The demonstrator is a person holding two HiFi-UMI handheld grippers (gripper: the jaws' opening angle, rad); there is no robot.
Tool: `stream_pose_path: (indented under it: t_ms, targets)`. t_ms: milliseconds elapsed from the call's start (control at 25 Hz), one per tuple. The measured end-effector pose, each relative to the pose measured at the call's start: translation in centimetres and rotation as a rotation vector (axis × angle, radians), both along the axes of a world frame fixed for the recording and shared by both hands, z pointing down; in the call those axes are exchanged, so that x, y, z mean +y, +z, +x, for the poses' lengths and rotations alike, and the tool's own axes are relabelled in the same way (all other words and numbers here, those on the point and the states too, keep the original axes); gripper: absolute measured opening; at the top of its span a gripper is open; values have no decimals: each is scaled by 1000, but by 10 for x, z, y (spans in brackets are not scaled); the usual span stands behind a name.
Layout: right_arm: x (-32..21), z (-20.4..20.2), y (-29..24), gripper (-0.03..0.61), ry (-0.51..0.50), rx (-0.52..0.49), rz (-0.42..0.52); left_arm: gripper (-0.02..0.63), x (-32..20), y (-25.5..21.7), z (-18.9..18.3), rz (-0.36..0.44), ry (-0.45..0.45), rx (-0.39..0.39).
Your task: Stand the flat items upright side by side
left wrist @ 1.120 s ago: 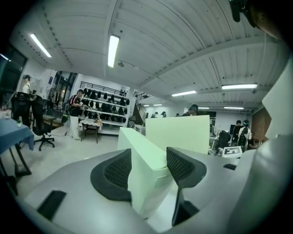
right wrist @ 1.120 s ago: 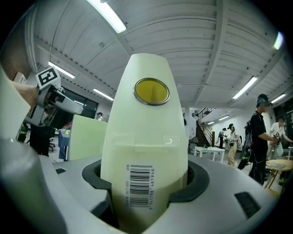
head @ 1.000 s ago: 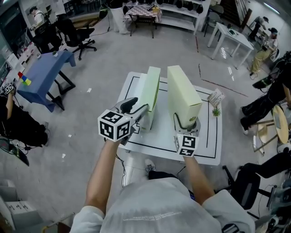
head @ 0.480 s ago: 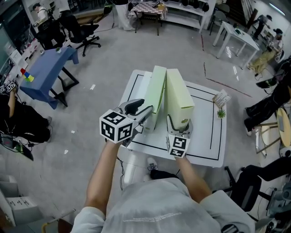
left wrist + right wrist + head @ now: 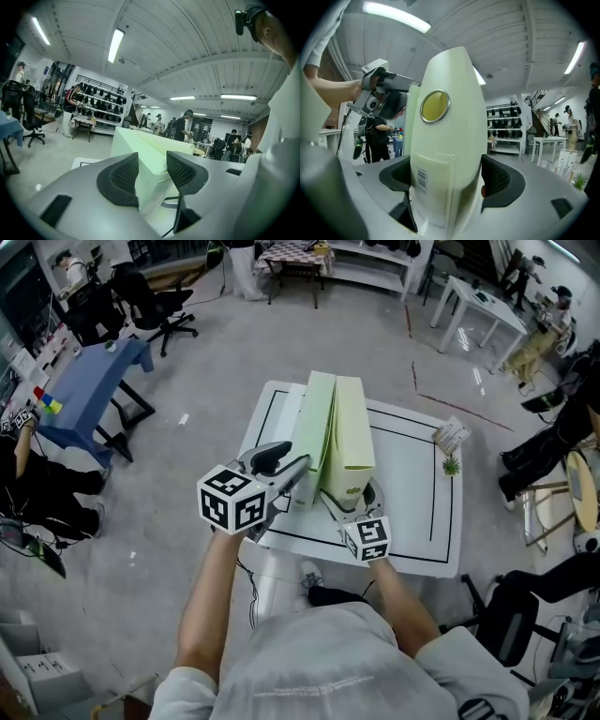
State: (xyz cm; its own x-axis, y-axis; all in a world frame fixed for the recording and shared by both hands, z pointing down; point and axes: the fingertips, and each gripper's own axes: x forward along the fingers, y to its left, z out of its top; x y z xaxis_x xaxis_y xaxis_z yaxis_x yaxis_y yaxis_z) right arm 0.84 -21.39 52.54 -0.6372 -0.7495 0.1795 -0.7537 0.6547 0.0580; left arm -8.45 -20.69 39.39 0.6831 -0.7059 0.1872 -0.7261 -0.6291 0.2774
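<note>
Shows two pale green flat boxes upright side by side on the white table (image 5: pixel 412 486), broad faces touching: left box (image 5: pixel 314 418) and right box (image 5: pixel 352 427). Clamps the near end of the left box in the left gripper (image 5: pixel 152 173), jaws at a middling width after just closing, pads against both faces. Straddles the near end of the right box with the right gripper (image 5: pixel 445 180), jaws spread wide after just opening, pads clear of the box. Bears a round yellow disc (image 5: pixel 435 106) and a barcode label (image 5: pixel 423 178) on that near end.
</note>
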Motion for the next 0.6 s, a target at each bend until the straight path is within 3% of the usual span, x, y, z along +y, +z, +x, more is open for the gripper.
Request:
stream_pose_path:
  t_ms: [160,240,360,600]
  targets:
    - [13,-8,15,423,-224,38,-94,198,-1,-1,-4,-3,5,8]
    - [14,-8,18,422,-278,83,-98,196,-2,-1,-4,-5,11,12]
    - [10,-9,20,423,-290,143,-78,198,-1,0,-4,-6,18,12]
    - [-1,-11,20,422,-278,171,-78,198,-1,0,-4,-13,24,22]
